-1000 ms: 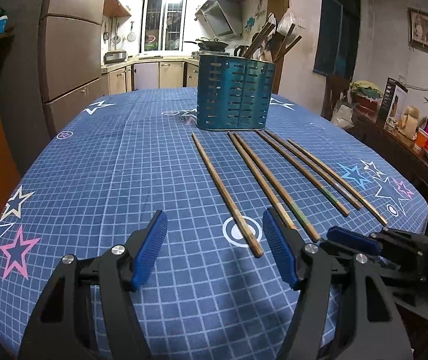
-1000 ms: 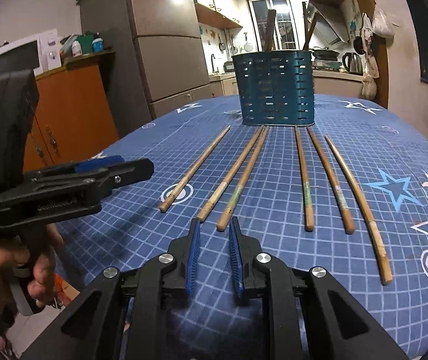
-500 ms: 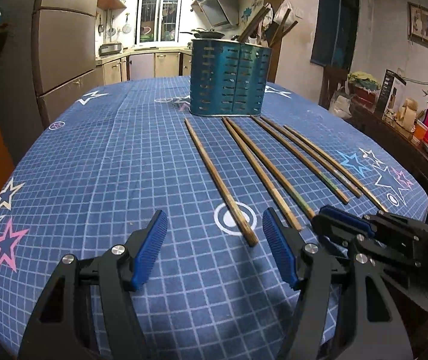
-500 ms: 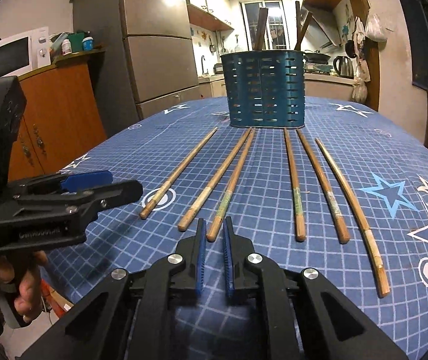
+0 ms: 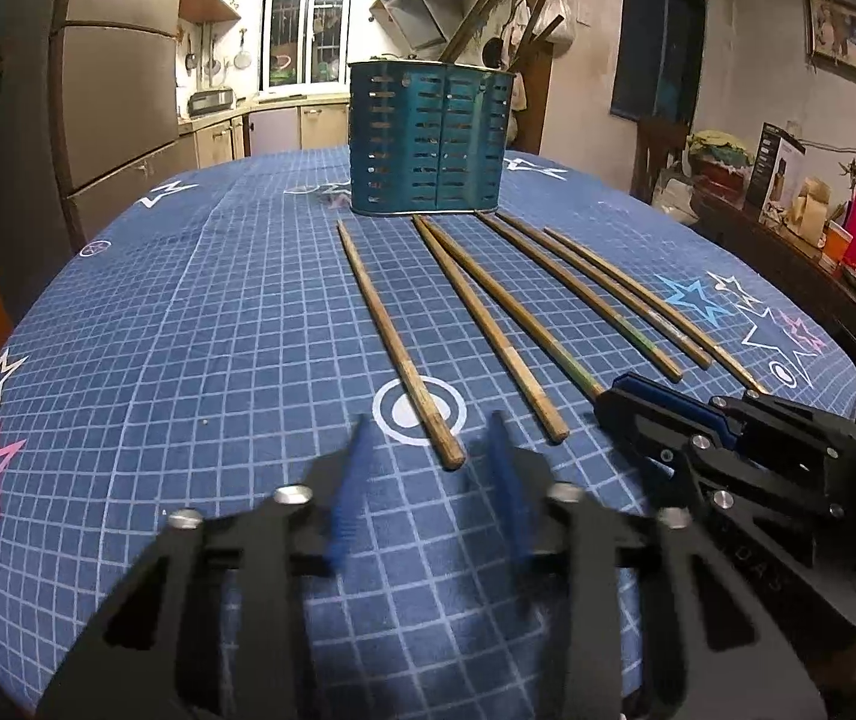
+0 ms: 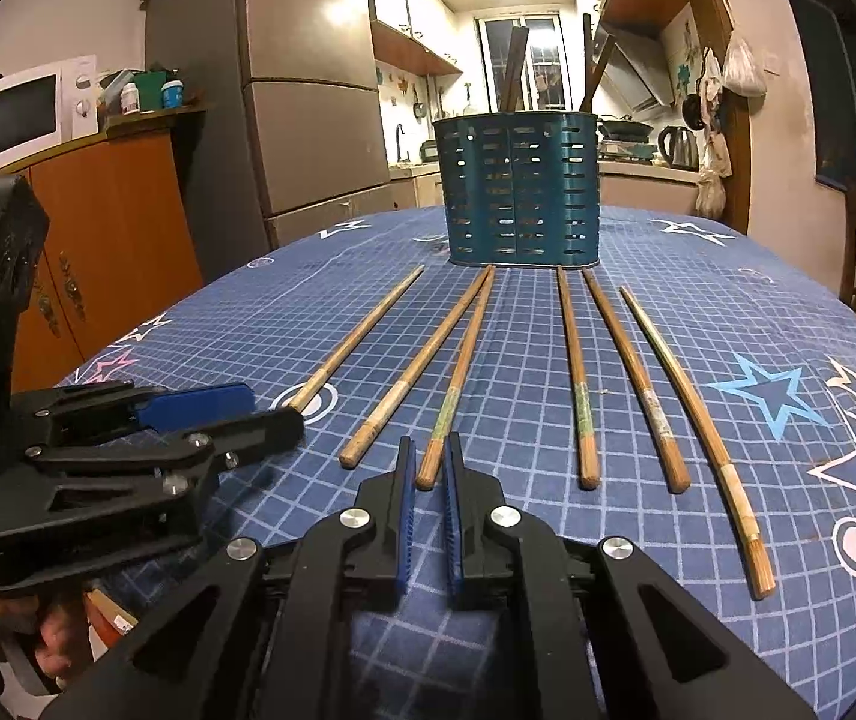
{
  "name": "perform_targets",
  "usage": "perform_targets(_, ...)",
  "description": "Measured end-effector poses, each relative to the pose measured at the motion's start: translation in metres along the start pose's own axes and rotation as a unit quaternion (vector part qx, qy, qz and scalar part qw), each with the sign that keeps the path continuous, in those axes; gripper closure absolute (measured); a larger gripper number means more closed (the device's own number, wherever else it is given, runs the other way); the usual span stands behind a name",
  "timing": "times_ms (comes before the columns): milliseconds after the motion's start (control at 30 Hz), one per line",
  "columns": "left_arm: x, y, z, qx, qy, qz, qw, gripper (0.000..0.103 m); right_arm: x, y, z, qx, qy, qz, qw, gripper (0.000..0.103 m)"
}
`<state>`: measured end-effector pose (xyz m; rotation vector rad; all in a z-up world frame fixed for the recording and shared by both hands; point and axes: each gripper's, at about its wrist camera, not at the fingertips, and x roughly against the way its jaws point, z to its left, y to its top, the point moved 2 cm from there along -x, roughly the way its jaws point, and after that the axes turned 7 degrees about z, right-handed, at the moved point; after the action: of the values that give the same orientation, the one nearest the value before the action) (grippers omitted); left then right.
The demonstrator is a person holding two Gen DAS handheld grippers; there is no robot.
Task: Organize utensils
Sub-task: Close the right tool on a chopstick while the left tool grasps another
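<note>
Landmark: fridge, tall, grey, at the left of the room.
Microwave: white, left of the fridge, atop an orange cabinet.
Small containers: on that cabinet top, between microwave and fridge.
Window: barred, beyond the fridge on the far wall.
Range hood: right of the fridge, past the window.
Kettle: far right of the fridge, on the kitchen counter.
Framed picture: on the wall well right of the fridge.
Tabletop: blue grid cloth with stars, in front of the fridge.

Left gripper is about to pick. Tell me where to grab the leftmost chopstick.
Take the leftmost chopstick at its thick near end, from the near side, left gripper pads either side of the shaft: it lies flat, apart from its neighbours.
</note>
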<state>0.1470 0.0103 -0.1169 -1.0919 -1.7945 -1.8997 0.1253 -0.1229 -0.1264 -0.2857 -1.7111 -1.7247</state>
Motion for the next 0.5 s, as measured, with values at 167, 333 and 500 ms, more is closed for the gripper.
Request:
perform_targets(167, -0.002, -0.005, -0.012, -0.014, 0.013, -0.017, 0.9997, 0.078, -0.001, 0.001, -0.001, 0.002, 0.000, -0.001, 1.000, 0.093)
perform_targets(333, -0.003, -0.008, -0.016, -0.021, 0.035, -0.033, 0.9986, 0.084, -0.001, 0.000, -0.002, 0.002, -0.001, -0.002, 1.000, 0.093)
perform_targets(500, -0.002, -0.013, -0.016, -0.013, 0.045, -0.051, 0.9976, 0.095, 0.000, -0.003, -0.001, 0.001, -0.007, -0.011, 1.000, 0.094)
